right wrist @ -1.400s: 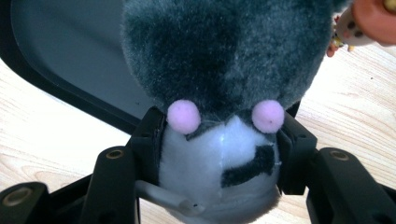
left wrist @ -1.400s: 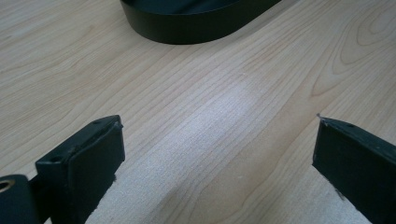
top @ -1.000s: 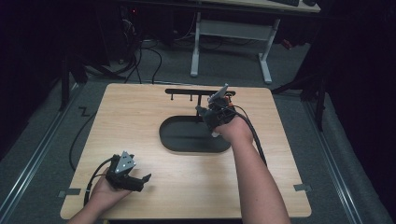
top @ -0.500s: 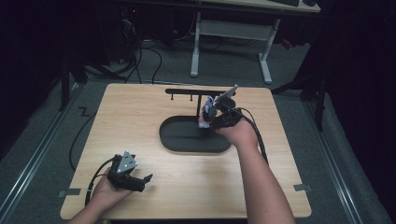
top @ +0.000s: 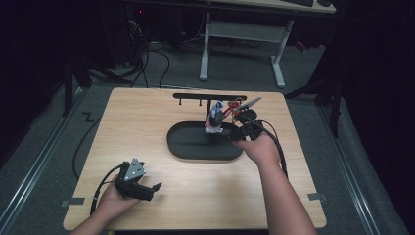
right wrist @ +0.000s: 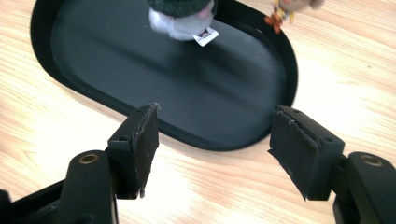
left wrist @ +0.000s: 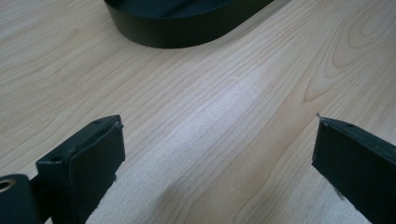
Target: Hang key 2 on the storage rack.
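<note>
Your right forearm reaches forward across the wooden worktop (top: 147,127), and your right hand (top: 259,149) holds the right tool (right wrist: 212,140) at the right end of the black oval tray (top: 181,147). Its jaws stand apart with nothing between them, aimed down at the tray's near rim. A small plush toy (top: 214,120) hangs over the tray's far right part, under the black hook rack (top: 195,96) behind the tray. Your left hand (top: 115,198) rests near the worktop's front left corner, well apart from the tray. The left tool (left wrist: 217,154) is spread wide, empty, low over bare wood.
</note>
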`<state>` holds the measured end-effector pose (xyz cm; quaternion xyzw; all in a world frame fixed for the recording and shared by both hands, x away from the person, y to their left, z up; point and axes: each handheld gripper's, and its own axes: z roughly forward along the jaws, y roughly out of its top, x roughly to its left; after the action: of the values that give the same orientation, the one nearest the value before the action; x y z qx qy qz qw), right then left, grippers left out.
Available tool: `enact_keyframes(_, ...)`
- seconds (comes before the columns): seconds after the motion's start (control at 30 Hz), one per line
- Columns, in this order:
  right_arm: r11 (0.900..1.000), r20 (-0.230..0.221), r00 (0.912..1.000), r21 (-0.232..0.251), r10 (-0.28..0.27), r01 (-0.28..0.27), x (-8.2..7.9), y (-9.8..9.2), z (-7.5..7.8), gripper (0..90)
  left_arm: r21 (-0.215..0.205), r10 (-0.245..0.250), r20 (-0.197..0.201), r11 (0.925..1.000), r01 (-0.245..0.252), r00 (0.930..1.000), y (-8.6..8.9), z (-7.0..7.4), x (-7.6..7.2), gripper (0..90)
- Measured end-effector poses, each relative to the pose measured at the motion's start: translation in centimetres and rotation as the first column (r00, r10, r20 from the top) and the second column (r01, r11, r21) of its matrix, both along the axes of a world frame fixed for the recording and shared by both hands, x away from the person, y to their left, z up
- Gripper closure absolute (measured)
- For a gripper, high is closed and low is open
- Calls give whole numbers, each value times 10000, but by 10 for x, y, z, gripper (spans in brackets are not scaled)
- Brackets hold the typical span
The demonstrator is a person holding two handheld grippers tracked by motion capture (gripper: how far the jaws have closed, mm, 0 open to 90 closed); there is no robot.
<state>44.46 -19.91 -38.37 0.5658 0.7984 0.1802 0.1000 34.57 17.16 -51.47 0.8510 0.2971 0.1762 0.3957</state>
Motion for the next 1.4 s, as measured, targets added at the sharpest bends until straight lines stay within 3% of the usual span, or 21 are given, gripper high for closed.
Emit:
enact_keyframes(0.13, 10000, 338, 9994, -87, -23, 26, -9, -6, 1, 329, -42, -118, 72, 9999, 118, 9999, -5, 1, 1, 32)
enact_keyframes(0.27, 9998, 780, 9969, 158, -132, 121, -20, -15, -2, 329, 58, -284, 6, 9996, 284, 9996, -10, 0, 3, 32)
enact_keyframes(0.53, 9980, 1556, 9877, 626, -172, 75, -46, -37, -29, 339, -57, -242, 7, 9997, 242, 9997, -10, 1, 4, 33)
enact_keyframes(0.63, 9973, 1600, 9870, 727, -172, 56, -54, -44, -40, 333, -35, -166, -12, 9999, 166, 9999, -10, 0, 4, 33)
enact_keyframes(0.93, 9868, 2906, 9559, 1619, -417, -62, -81, -71, -73, 296, 180, 121, 43, 9998, -121, 9999, -5, -2, 1, 34)
enact_keyframes(0.97, 9844, 3118, 9491, 1756, -445, -115, -85, -72, -78, 289, 191, 160, 52, 9997, -161, 9999, -4, -2, 1, 34)
enact_keyframes(1.1, 9762, 3477, 9353, 2164, -662, -113, -105, -78, -99, 257, 129, 477, 41, 9988, -478, 9989, 2, -3, 1, 43)
enact_keyframes(1.17, 9766, 4000, 9133, 2145, -764, -122, -122, -82, -107, 236, -3, 647, -53, 9979, -647, 9979, 5, -4, 2, 49)
enact_keyframes(1.23, 9750, 4572, 8844, 2218, -935, -116, -143, -88, -115, 207, -92, 810, -65, 9967, -810, 9967, 5, -4, 2, 54)
enact_keyframes(1.3, 9742, 5362, 8352, 2257, -1222, -24, -171, -96, -126, 228, -125, 867, -96, 9961, -868, 9962, 4, -4, 2, 56)
enact_keyframes(1.37, 9757, 5184, 8503, 2172, -911, -278, -178, -102, -121, 188, -105, 927, -9, 9956, -927, 9957, 3, -5, 2, 58)
enact_keyframes(1.4, 9784, 5461, 8317, 2059, -1002, -173, -182, -105, -120, 201, -64, 952, -38, 9954, -952, 9955, 2, -6, 2, 58)
